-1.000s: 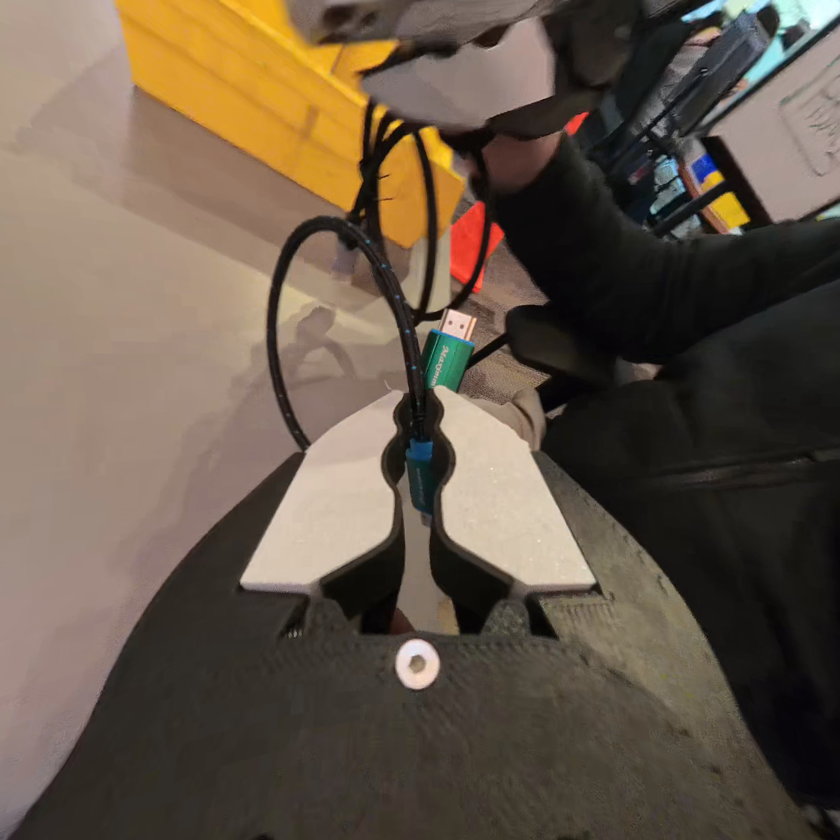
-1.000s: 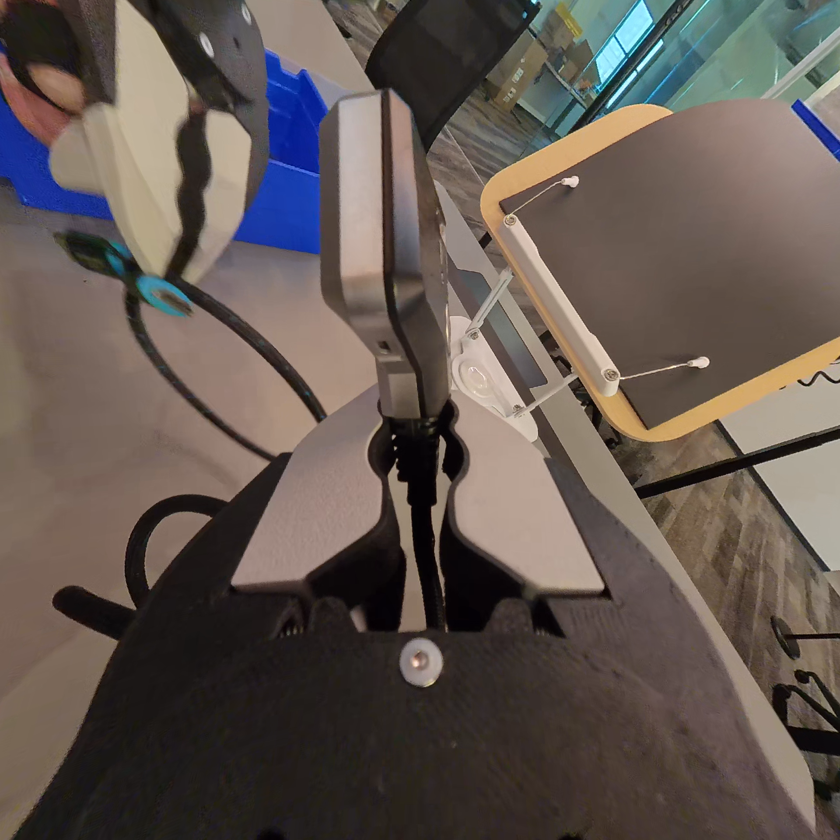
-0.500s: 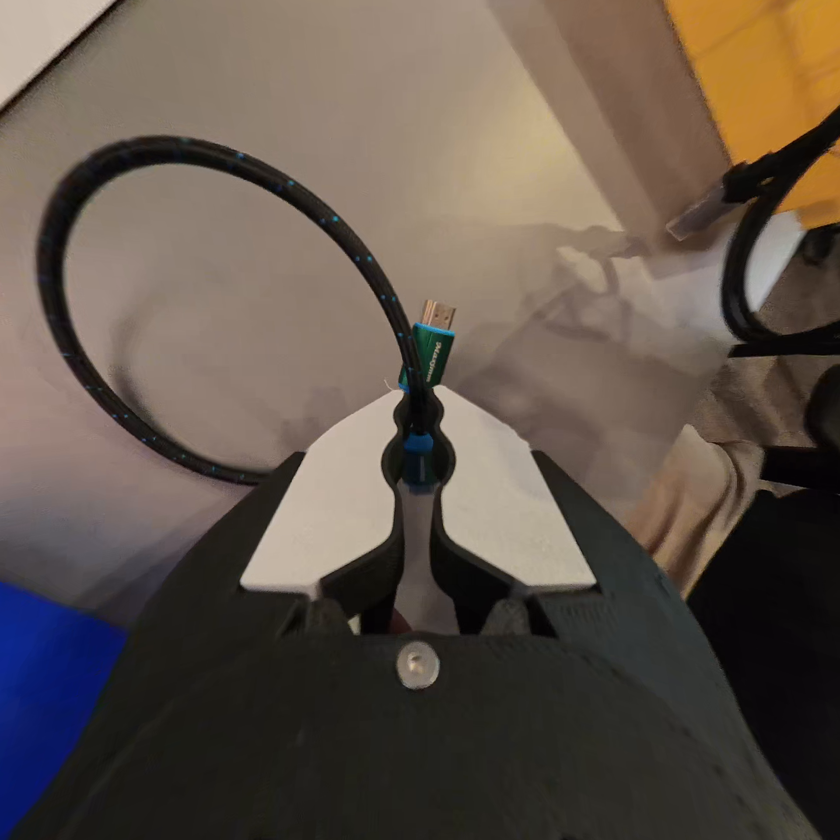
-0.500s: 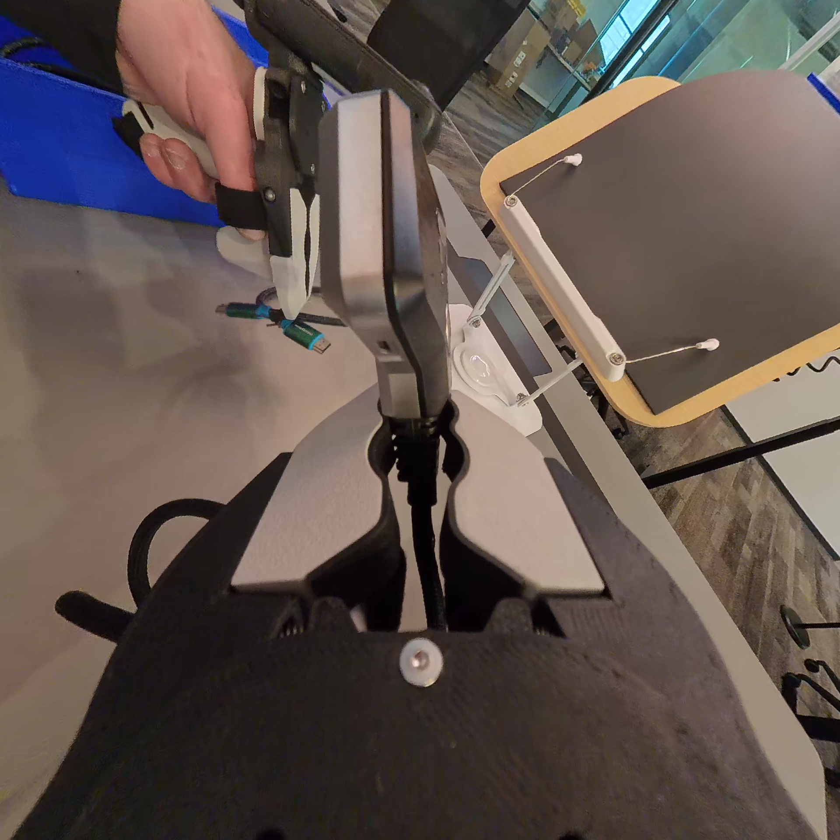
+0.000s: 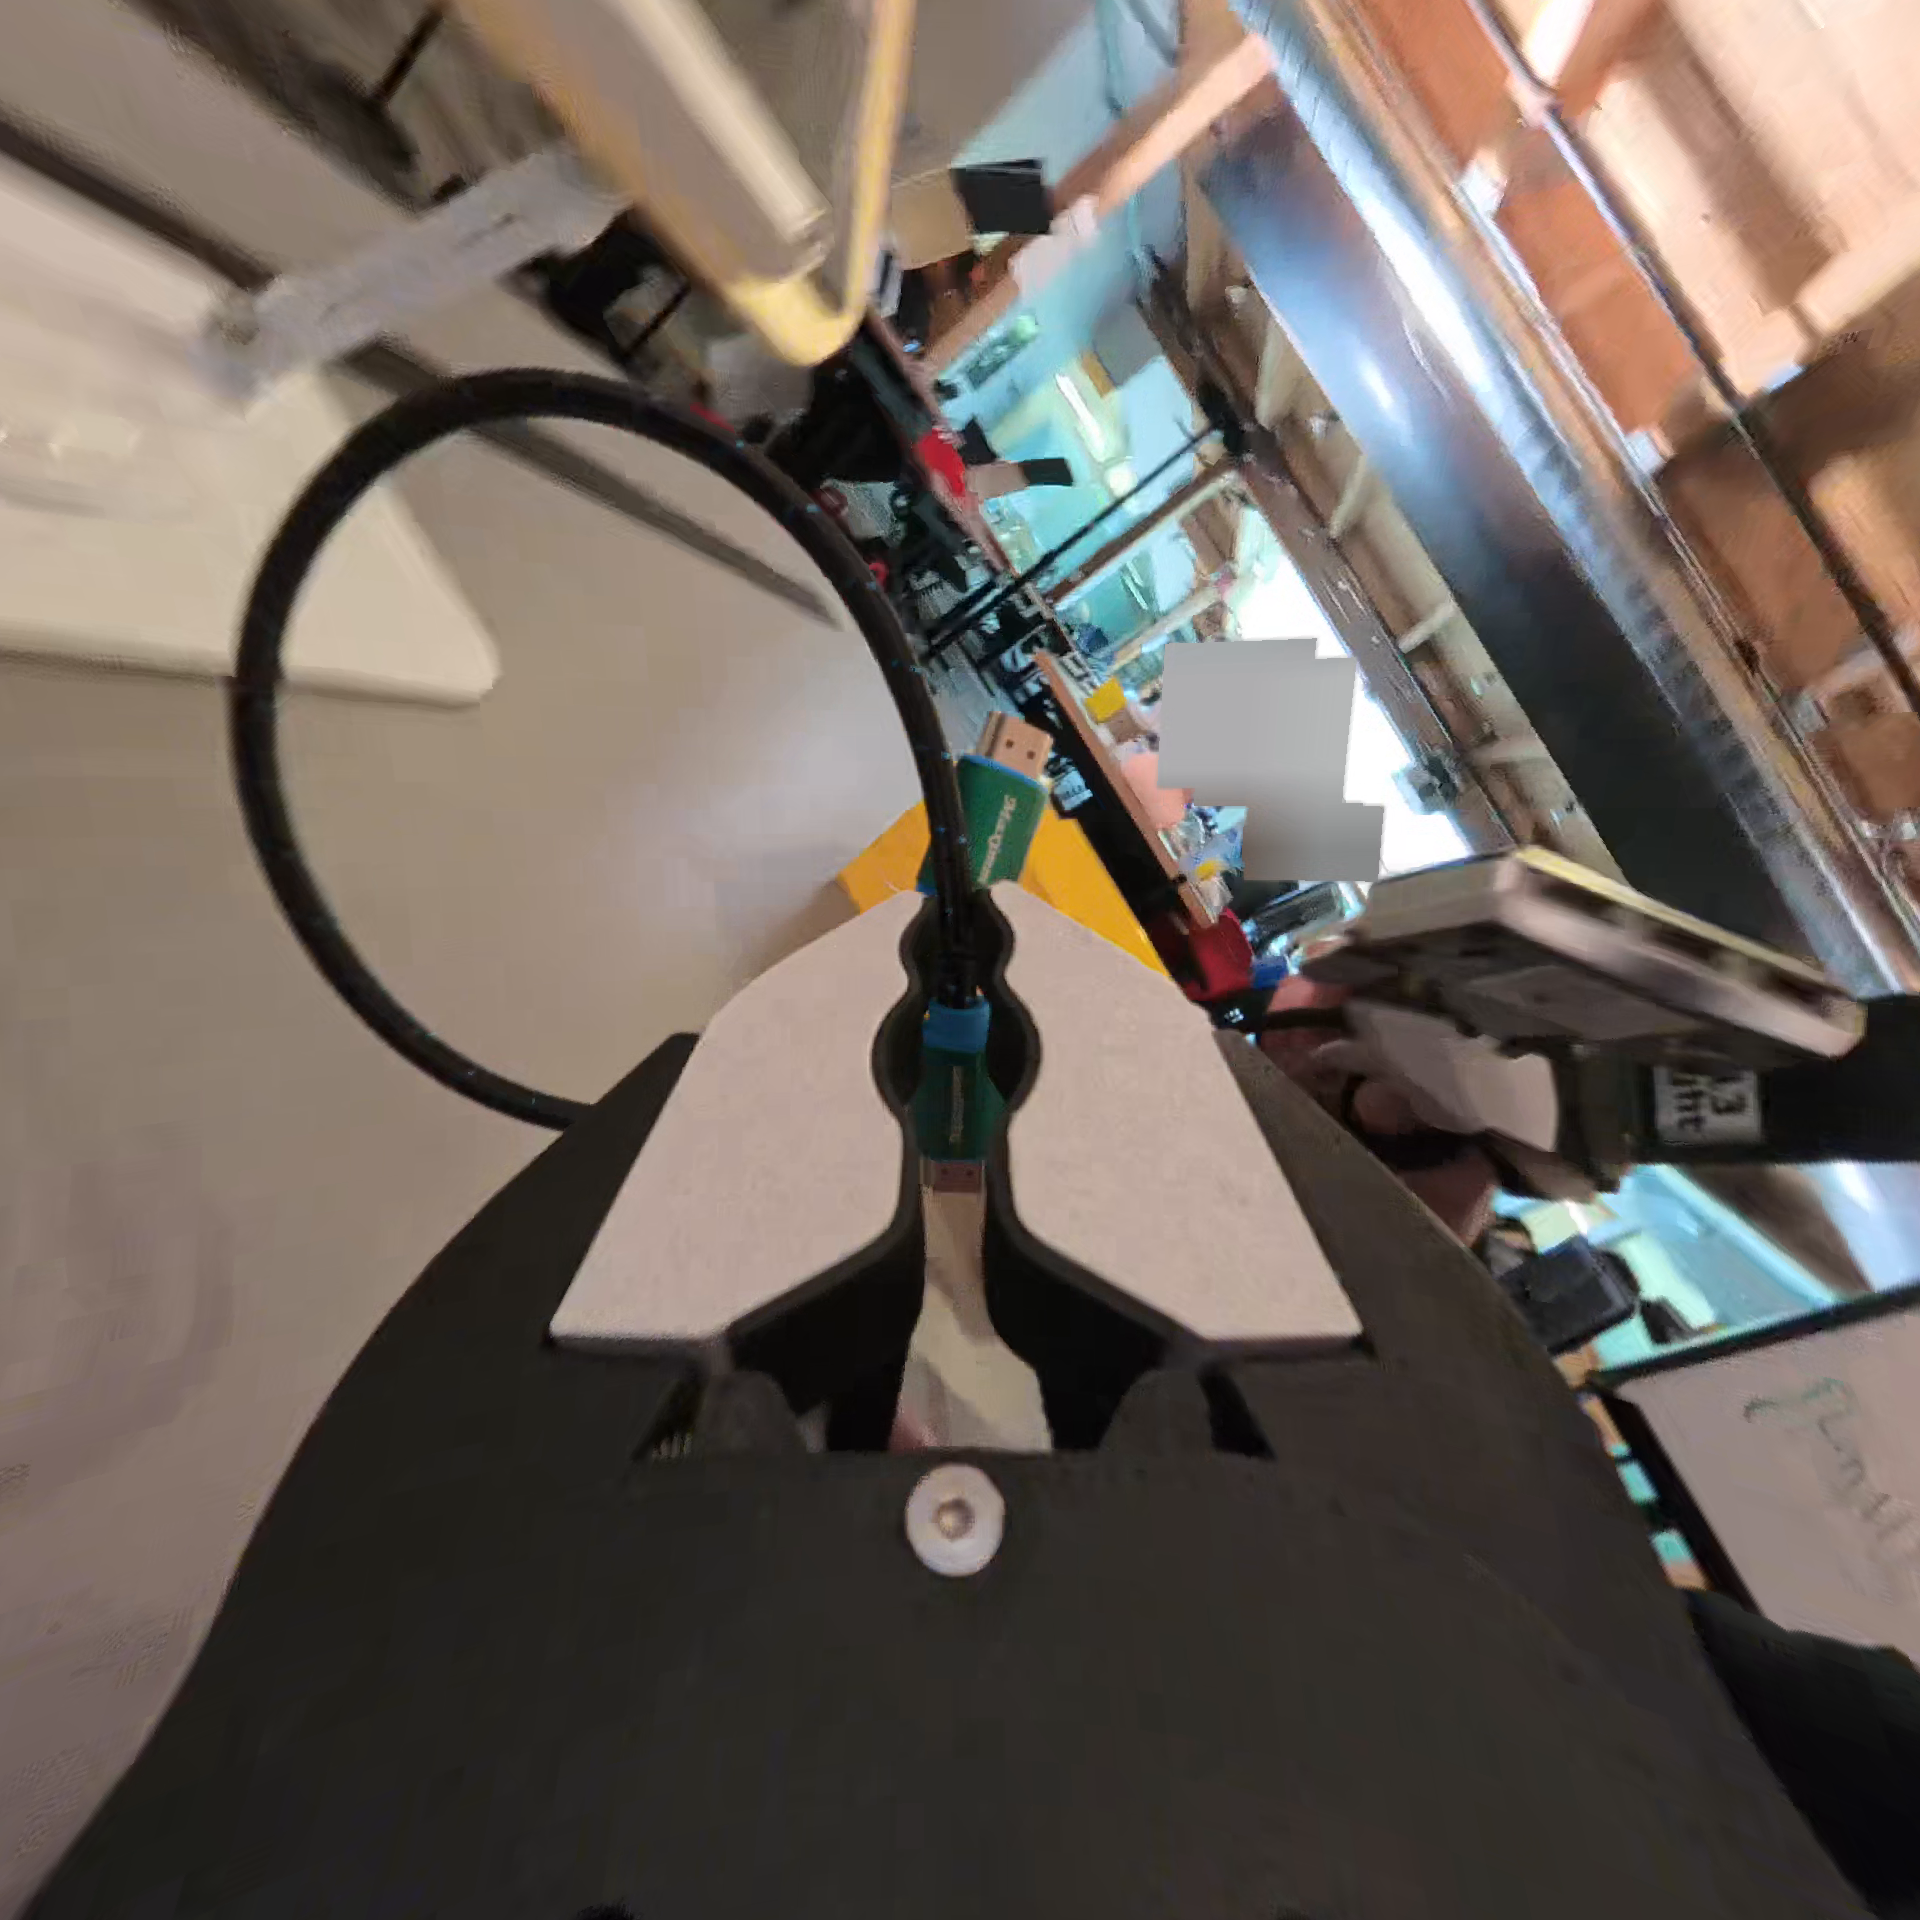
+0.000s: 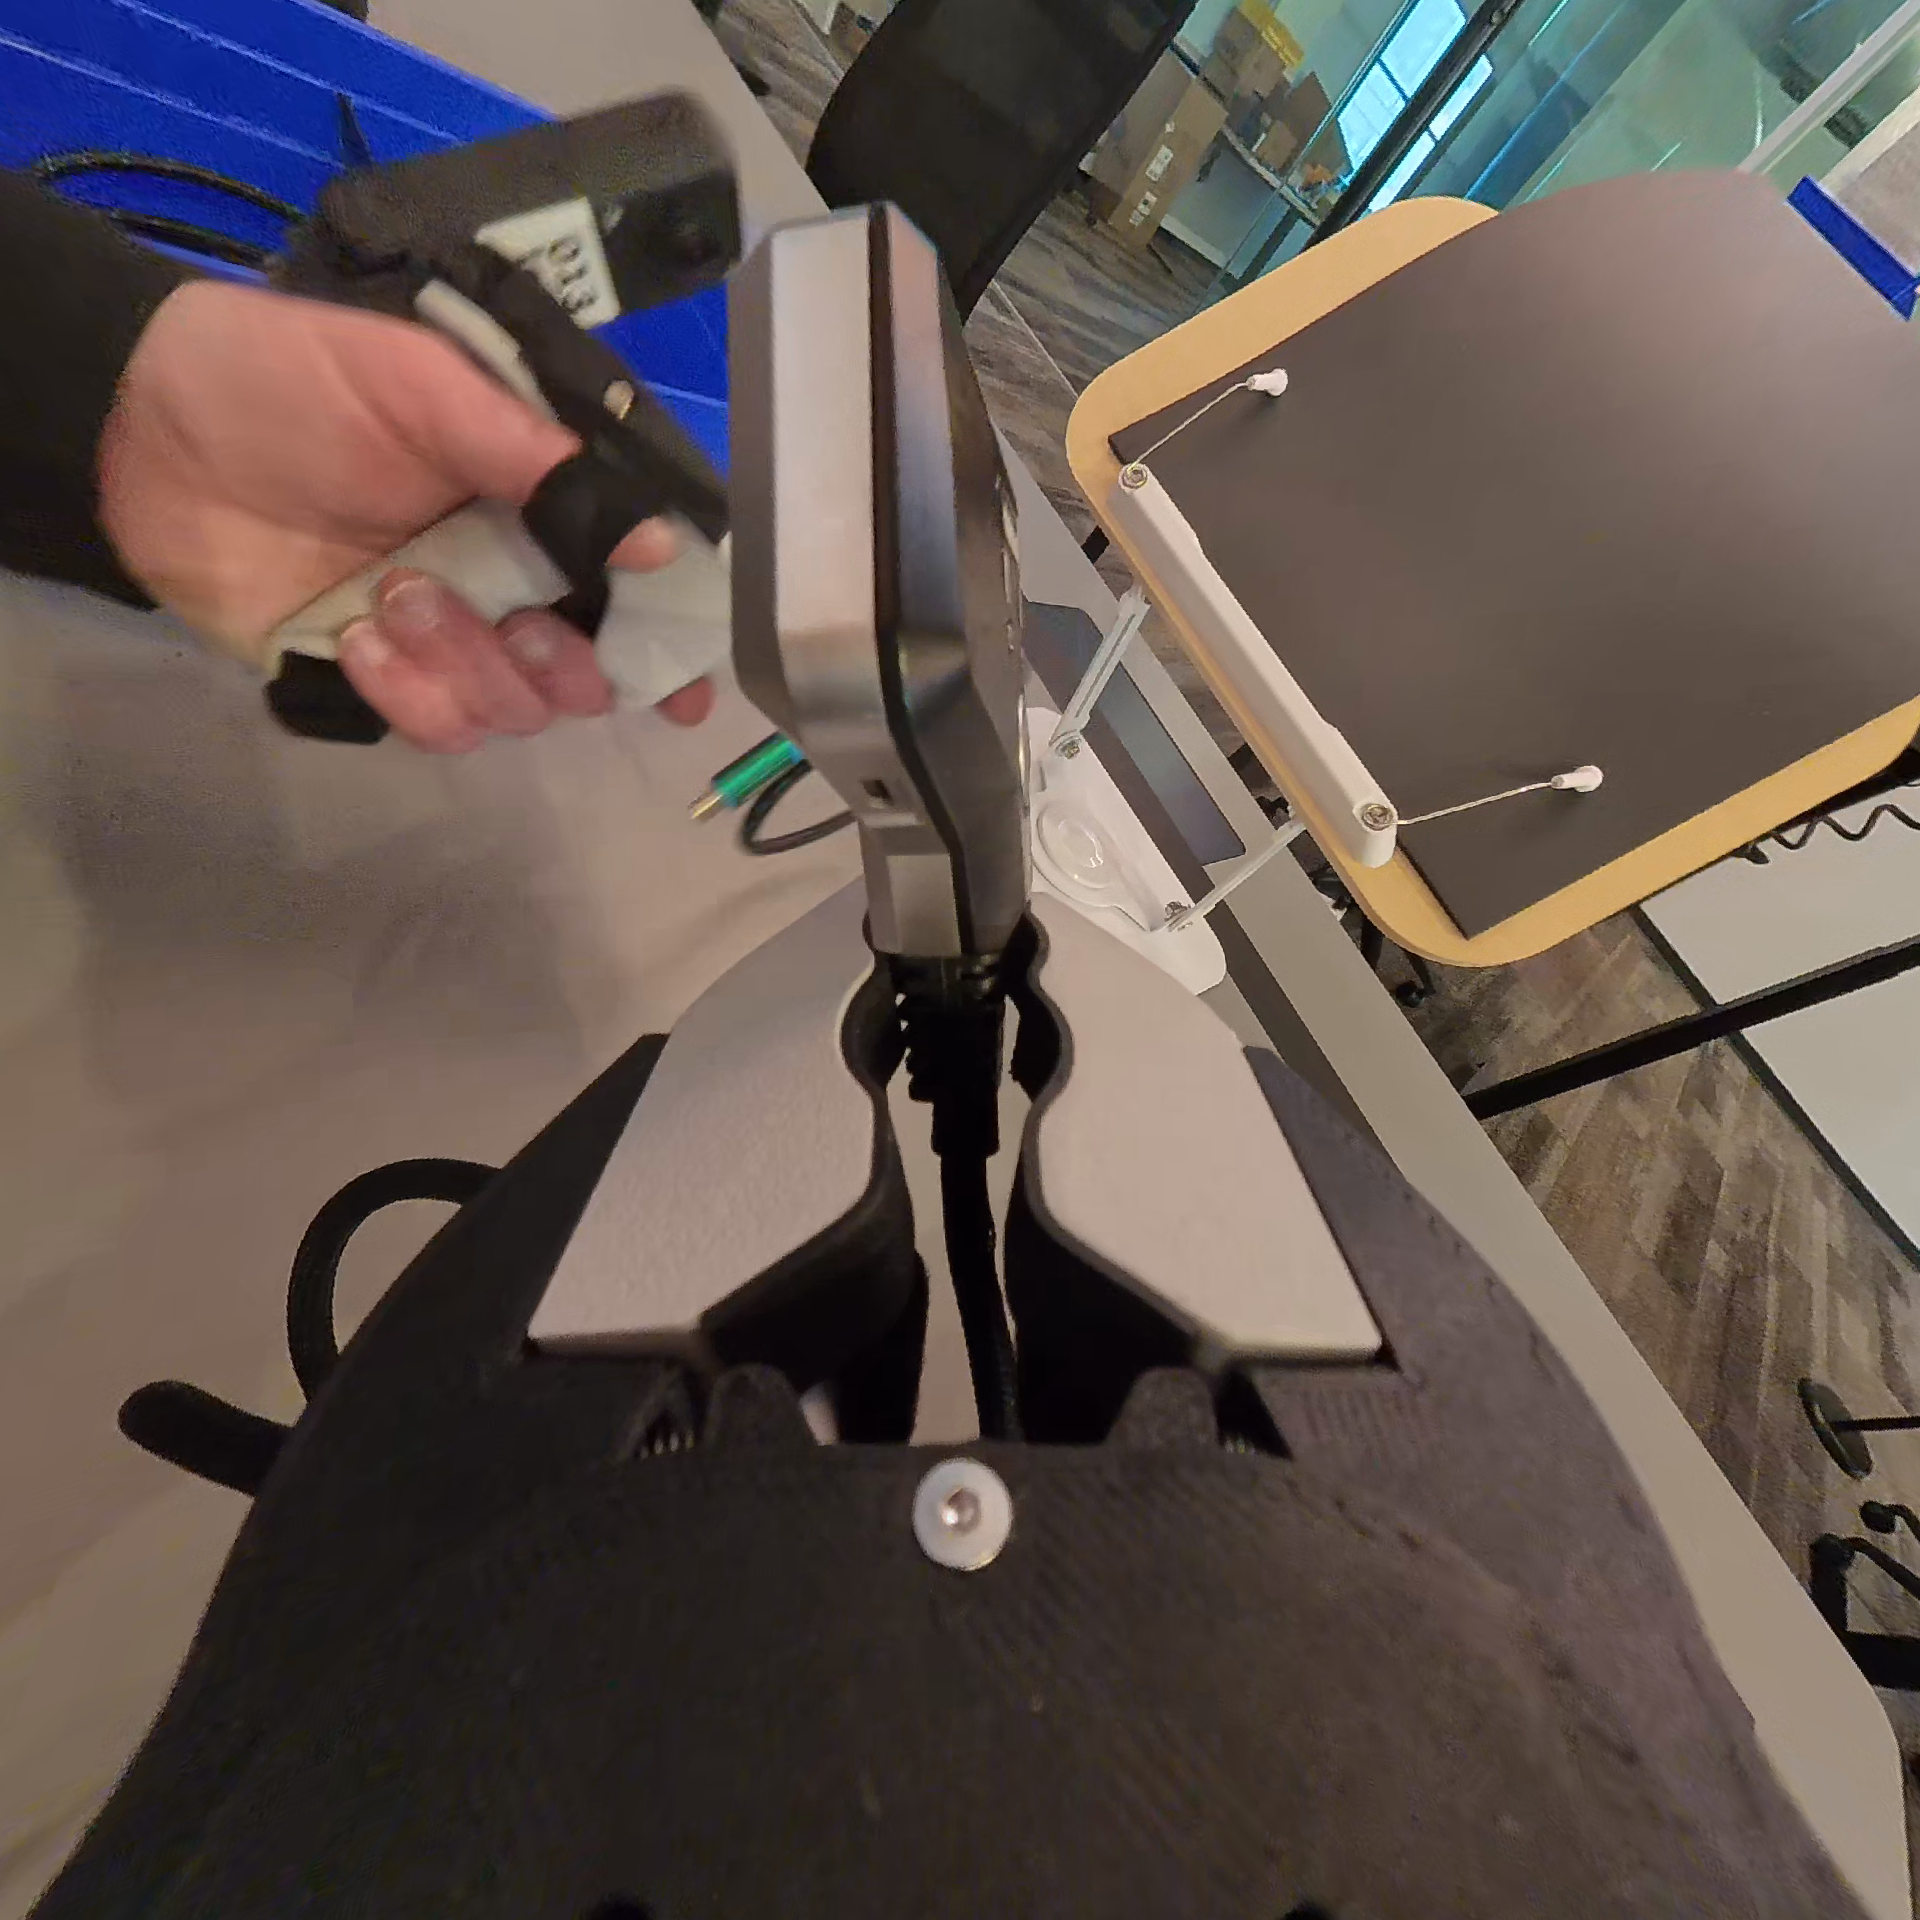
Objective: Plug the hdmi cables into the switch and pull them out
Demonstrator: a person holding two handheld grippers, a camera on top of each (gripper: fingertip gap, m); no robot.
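Note:
My left gripper [image 5: 956, 904] is shut on a black braided HDMI cable [image 5: 312, 582]. One green plug [image 5: 958, 1096] sits between its fingers. The cable loops round to the left, and its other green plug [image 5: 1003, 821] sticks out past the fingertips. My right gripper [image 6: 951, 935] is shut on the black cable stub at the base of the grey and black switch [image 6: 862, 540] and holds it upright above the table. In the left wrist view the switch [image 5: 1558, 956] lies to the right. In the right wrist view a hand [image 6: 312, 488] holds the left gripper just left of the switch, with a green plug [image 6: 753, 779] below it.
A blue bin [image 6: 260, 114] stands at the back left of the grey table [image 6: 260, 987]. A black panel with a tan rim [image 6: 1558, 540] and a white stand [image 6: 1101, 862] are at the table's right edge. A yellow box [image 5: 883, 862] is behind the plug.
My left gripper has swung from facing down at the table to facing the switch, with the cable still in it. It has moved close beside the switch. My right gripper has held still.

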